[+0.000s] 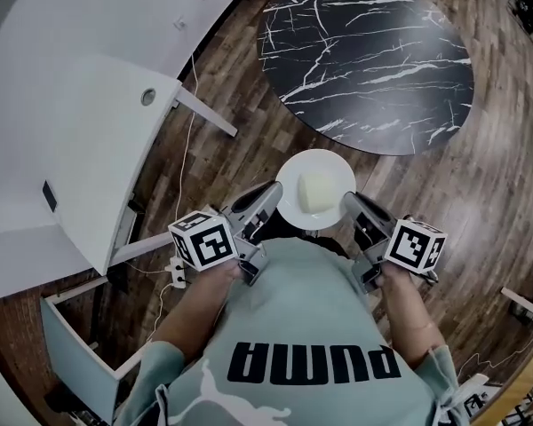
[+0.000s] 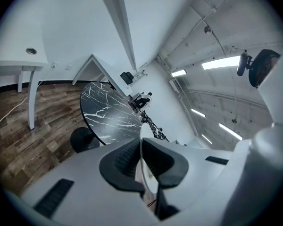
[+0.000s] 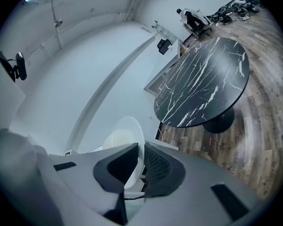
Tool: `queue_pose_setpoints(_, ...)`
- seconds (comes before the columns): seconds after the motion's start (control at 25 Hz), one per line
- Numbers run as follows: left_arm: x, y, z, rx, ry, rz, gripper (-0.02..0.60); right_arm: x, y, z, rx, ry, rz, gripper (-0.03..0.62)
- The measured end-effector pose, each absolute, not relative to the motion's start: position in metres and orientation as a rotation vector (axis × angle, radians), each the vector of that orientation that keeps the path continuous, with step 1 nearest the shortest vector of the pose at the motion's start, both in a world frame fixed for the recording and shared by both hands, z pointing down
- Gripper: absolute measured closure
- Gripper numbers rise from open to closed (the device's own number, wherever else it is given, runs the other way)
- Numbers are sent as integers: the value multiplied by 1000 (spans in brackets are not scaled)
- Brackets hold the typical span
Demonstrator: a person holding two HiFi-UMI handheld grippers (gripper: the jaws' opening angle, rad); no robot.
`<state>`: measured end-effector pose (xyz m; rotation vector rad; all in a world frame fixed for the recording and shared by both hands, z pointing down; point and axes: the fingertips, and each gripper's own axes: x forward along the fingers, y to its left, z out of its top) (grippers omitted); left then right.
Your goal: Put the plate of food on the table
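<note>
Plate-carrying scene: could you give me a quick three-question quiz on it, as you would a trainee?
1. True or false: the plate rests on the black marble table.
2. Of the left gripper and right gripper, which clamp the plate's rim? A left only, B right only, C both.
3. Fill in: the plate's colour is ___.
Key: 1 false; 2 C; 3 white.

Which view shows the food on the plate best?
The head view: it looks down on the pale food block lying on the white plate. The left gripper view shows only the plate's rim edge-on, no food. The right gripper view shows the plate obliquely, the food just a faint patch.
</note>
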<state>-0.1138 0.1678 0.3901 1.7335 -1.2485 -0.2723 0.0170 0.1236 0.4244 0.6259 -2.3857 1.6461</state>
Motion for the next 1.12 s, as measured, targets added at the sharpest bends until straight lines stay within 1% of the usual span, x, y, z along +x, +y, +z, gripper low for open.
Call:
queue_pose_setpoints(0.72,-98,12,405,1866,-924,-108,560,40,13,428,1078,-2289,1728,554)
queue_pose_setpoints(1.12,-97,-51,407,1917,-791,-95,560,41,-38,419,1246,-2239,1679,554)
